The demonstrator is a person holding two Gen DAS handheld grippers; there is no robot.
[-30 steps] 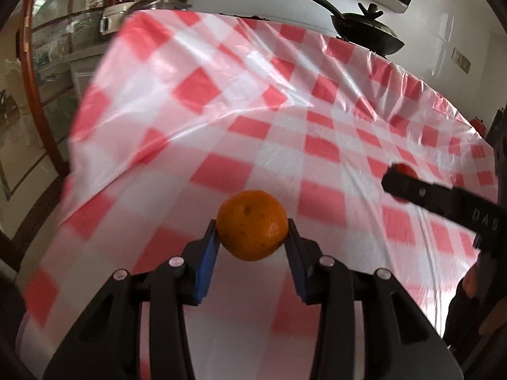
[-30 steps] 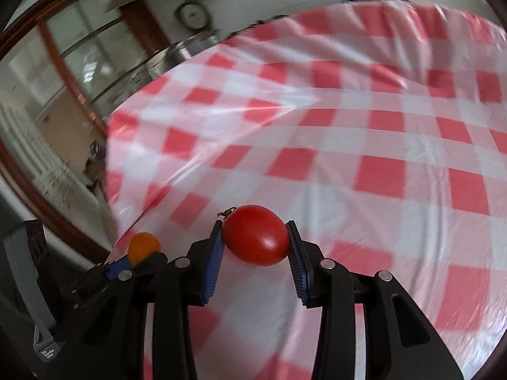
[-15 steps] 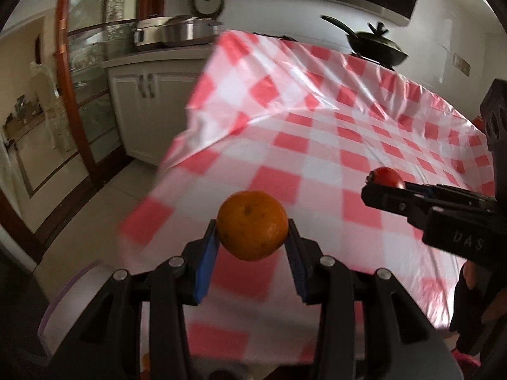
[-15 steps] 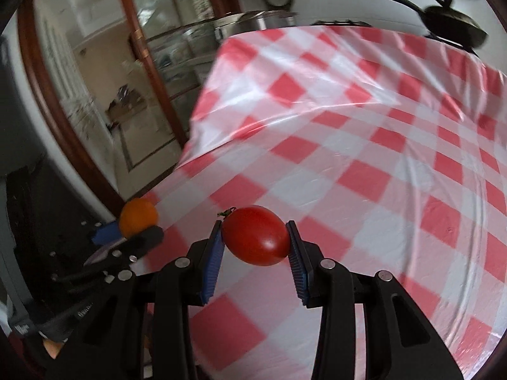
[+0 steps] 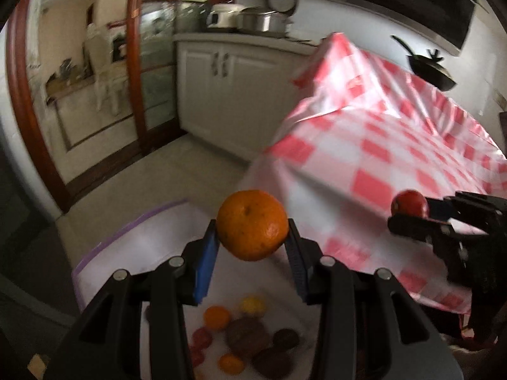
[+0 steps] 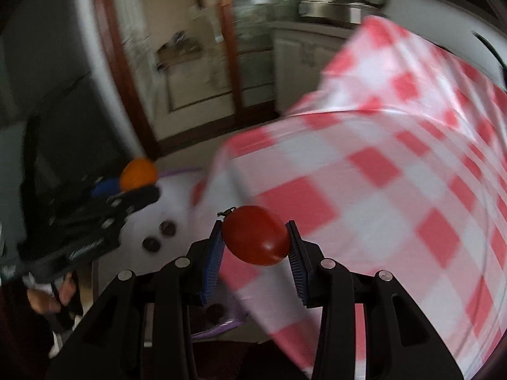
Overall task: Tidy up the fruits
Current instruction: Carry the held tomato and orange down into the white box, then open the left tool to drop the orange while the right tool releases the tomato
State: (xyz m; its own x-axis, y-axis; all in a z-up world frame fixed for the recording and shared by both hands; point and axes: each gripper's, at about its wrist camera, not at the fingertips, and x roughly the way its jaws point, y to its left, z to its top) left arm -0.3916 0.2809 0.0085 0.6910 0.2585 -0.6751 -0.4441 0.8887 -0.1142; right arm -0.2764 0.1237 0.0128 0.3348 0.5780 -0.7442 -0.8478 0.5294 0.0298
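My left gripper [image 5: 252, 239] is shut on an orange mandarin [image 5: 252, 224], held in the air past the table's left edge. Below it lies a white tray with a purple rim [image 5: 126, 231] that holds several small fruits: oranges, red tomatoes and dark brown ones [image 5: 245, 335]. My right gripper [image 6: 256, 242] is shut on a red tomato [image 6: 255, 235] with a small stem. In the left wrist view the right gripper [image 5: 412, 218] shows at the right with the tomato [image 5: 408, 203]. The right wrist view shows the left gripper [image 6: 136, 186] and the mandarin [image 6: 138, 173] at the left.
A table under a red-and-white checked cloth [image 5: 396, 145] fills the right side; its cloth hangs down beside the tray. White cabinets [image 5: 221, 95] with pots stand behind. A wood-framed glass door [image 5: 136, 63] and tiled floor lie to the left. A black pan [image 5: 427, 69] sits beyond the table.
Both grippers swung left off the tablecloth toward the table's edge, still holding their fruits. The white tray with fruits has come into view below the left gripper.
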